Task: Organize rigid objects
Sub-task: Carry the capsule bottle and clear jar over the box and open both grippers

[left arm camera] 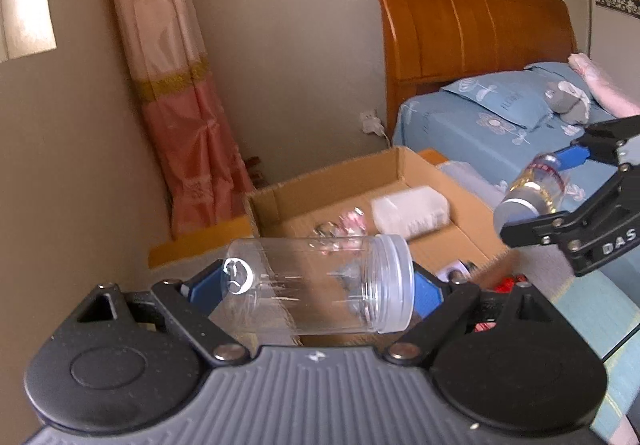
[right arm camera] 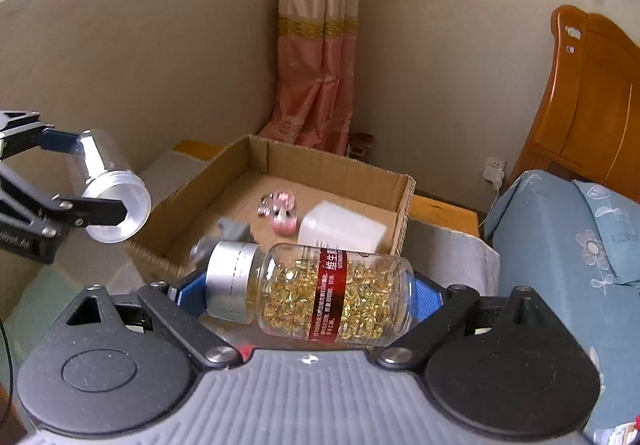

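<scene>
Left wrist view: the left claw (left arm camera: 316, 285) is closed on a clear jar (left arm camera: 316, 281), held sideways at lower centre, open threaded mouth toward the right; the jar looks empty, so probably light, stiff and slick, best pinched across its straight wall as here; behind it, at mid frame, an open cardboard box (left arm camera: 404, 165) holds a white container (left arm camera: 410, 213); at the right edge the right claw (left arm camera: 560, 185) carries its bottle.

Right wrist view: the right claw (right arm camera: 310, 293) grips a capsule bottle (right arm camera: 316, 293) end to end, silver cap to the left, at lower centre; full of yellow capsules, it is likely the heavier item, rigid and smooth; the box (right arm camera: 404, 197) lies just beyond, with a small pink object (right arm camera: 282, 215) inside; the left claw (right arm camera: 100, 185) shows at the left edge.
</scene>
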Tool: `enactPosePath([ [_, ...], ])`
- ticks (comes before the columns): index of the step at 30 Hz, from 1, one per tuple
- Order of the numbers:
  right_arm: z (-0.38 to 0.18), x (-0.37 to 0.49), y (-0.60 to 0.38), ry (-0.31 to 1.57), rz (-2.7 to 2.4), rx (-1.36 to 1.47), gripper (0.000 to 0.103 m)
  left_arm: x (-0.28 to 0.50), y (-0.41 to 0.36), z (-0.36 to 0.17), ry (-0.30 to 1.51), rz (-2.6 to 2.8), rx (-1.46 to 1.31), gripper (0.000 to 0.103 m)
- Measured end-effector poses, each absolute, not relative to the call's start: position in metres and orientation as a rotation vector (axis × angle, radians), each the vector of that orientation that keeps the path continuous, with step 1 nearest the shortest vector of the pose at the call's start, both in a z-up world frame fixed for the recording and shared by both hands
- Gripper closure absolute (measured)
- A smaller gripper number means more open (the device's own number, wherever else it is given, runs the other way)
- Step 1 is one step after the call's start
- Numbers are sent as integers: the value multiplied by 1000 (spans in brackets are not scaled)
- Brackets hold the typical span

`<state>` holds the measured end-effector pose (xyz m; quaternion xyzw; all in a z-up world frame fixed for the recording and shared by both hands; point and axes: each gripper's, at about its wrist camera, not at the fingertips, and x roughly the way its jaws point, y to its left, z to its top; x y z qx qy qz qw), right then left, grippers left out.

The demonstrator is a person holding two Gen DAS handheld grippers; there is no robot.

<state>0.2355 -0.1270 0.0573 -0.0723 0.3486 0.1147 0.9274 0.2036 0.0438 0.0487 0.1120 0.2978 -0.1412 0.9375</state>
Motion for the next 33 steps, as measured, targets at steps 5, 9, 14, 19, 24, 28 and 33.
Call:
enactPosePath([
  [5,48,277,-120,744,187,-107,5,225,49,52,606,-273,228,12],
  [9,33,298,-115,789,155,-82,5,242,51,51,614,-267,233,12],
  [14,12,318,-110,842,121,-44,5,258,52,51,619,-269,215,12],
  [19,5,317,-109,850,113,-44,0,270,52,51,626,-271,209,12],
  [24,11,309,-109,840,126,-43,0,283,48,51,636,-274,210,12],
  [28,19,294,-107,827,146,-43,0,291,44,50,649,-282,196,12],
  [33,27,269,-104,797,168,-57,0,305,34,47,671,-298,214,12],
])
